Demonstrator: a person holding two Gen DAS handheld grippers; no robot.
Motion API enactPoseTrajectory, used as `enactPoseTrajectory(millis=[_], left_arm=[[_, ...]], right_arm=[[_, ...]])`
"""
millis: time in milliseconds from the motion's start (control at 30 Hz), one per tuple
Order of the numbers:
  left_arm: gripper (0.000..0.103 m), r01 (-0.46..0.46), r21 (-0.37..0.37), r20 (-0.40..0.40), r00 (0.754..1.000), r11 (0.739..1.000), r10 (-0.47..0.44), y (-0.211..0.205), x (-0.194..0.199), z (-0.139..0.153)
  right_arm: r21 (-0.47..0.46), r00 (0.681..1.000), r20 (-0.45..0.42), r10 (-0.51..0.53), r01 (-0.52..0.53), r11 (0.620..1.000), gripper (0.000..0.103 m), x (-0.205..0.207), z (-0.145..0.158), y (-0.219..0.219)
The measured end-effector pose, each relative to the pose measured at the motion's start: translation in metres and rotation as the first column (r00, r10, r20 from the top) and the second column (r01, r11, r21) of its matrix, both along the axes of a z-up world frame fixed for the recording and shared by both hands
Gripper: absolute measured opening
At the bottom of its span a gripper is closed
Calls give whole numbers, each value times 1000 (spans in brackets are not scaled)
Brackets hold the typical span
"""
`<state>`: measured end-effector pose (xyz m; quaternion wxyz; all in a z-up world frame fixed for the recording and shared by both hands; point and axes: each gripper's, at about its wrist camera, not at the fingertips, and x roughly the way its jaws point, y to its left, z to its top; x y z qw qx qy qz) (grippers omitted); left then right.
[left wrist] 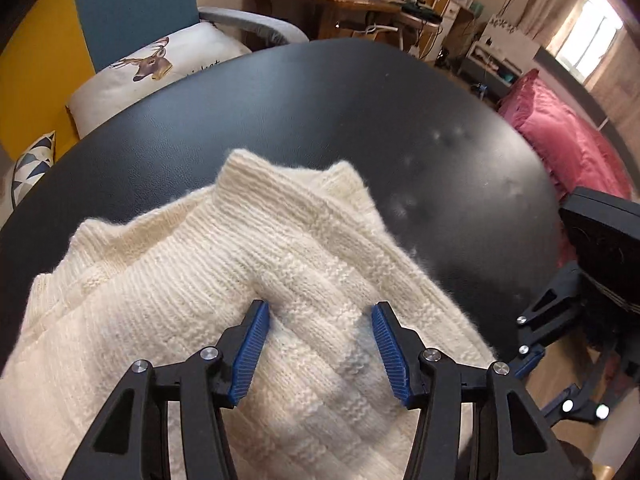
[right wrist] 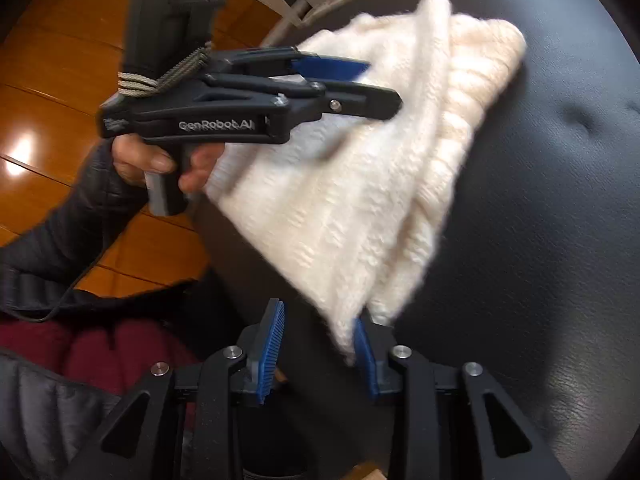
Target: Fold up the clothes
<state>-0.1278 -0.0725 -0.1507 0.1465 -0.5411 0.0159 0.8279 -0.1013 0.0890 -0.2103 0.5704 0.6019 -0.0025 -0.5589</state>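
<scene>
A cream knitted sweater [left wrist: 248,280] lies folded into a thick bundle on the black round table [left wrist: 360,120]. My left gripper [left wrist: 320,310] is open, its blue pads [left wrist: 250,352] hovering over or resting on the top of the sweater, nothing held. In the right wrist view the sweater [right wrist: 360,168] lies near the table's edge and the left gripper [right wrist: 360,76] hangs over it, open. My right gripper [right wrist: 320,324] is open at the sweater's near corner, which reaches to the right pad [right wrist: 366,364]; the jaws are not closed on it.
A chair with a deer-print cushion [left wrist: 152,72] stands behind the table. A pink quilt [left wrist: 560,140] lies at the right. A cluttered wooden desk [left wrist: 340,0] is at the back. The wooden floor [right wrist: 60,80] and my dark sleeve [right wrist: 80,220] show at the left.
</scene>
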Motion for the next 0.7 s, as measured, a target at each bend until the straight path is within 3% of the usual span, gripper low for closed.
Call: enactPoseTrajectory(millis=[100, 233, 333, 467, 633, 700], left_arm=[[56, -12, 7, -18, 1000, 1000, 12, 3, 3, 2], [56, -76, 157, -34, 996, 985, 82, -23, 15, 19], [56, -151, 270, -89, 980, 951, 180, -58, 38, 46], [56, -251, 322, -134, 942, 913, 306, -107, 81, 61], [56, -394, 307, -115, 888, 866, 445, -166, 132, 49], [56, -449, 286, -92, 867, 847, 490, -188, 144, 37]], right_arm=[[19, 999, -43, -32, 33, 999, 32, 1, 9, 3], [48, 978, -178, -114, 124, 991, 33, 2, 38, 14], [-3, 925, -309, -224, 234, 972, 33, -3, 72, 18], [-55, 845, -439, -306, 314, 948, 32, -17, 97, -17], [23, 831, -423, -360, 407, 913, 33, -61, 73, -88], [119, 827, -418, -376, 460, 880, 32, -74, 51, -96]])
